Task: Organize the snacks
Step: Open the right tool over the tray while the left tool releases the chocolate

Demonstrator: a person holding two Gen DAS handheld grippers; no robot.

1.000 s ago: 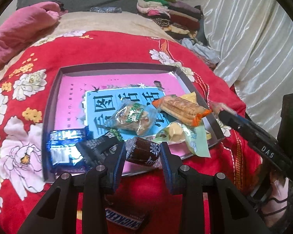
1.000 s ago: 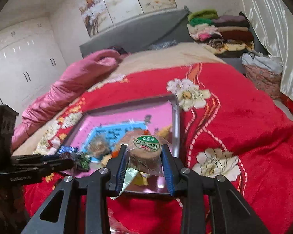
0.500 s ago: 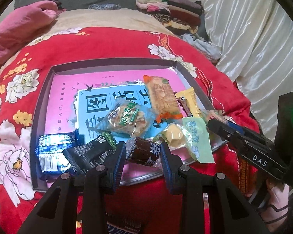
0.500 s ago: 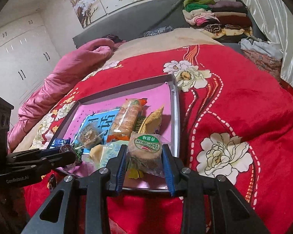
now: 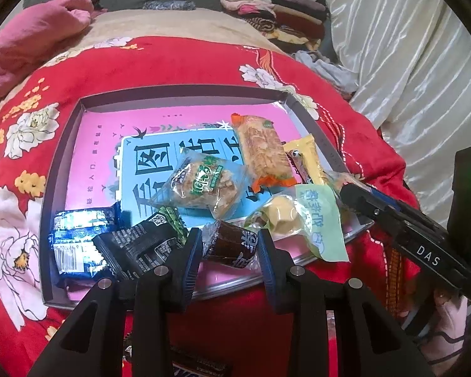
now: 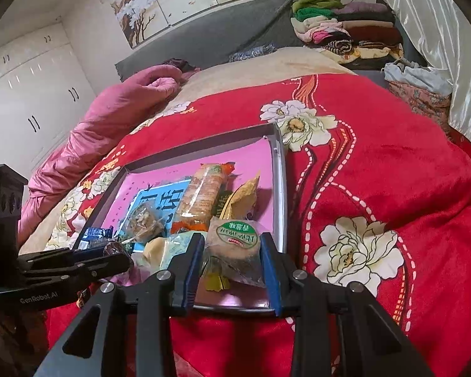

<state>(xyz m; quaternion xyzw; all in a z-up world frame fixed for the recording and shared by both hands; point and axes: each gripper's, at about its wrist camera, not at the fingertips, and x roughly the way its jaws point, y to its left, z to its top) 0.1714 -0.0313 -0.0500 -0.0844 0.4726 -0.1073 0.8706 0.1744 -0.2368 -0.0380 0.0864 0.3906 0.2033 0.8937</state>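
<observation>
A grey tray (image 5: pixel 179 91) with a pink and blue liner lies on the red floral bedspread and holds several wrapped snacks. My left gripper (image 5: pixel 230 246) is shut on a dark brown wrapped snack (image 5: pixel 232 245) over the tray's near edge. My right gripper (image 6: pixel 232 248) is shut on a round cake in clear wrap with a green label (image 6: pixel 235 242), above the tray's near right corner (image 6: pixel 278 144). In the tray lie a blue packet (image 5: pixel 78 235), a black packet (image 5: pixel 135 245), a clear nut bar (image 5: pixel 204 185), an orange cracker pack (image 5: pixel 260 154) and a pale green packet (image 5: pixel 311 220).
A Snickers bar (image 5: pixel 201 367) lies on the bedspread below the left gripper. A pink quilt (image 6: pixel 110 116) lies at the far left. Folded clothes (image 6: pixel 345 34) are stacked at the bed's head. White curtains (image 5: pixel 408 47) hang on the right.
Both grippers have moved forward over the tray's near edge with their snacks still held. The orange cracker pack now lies lengthwise in the tray, further from the right gripper.
</observation>
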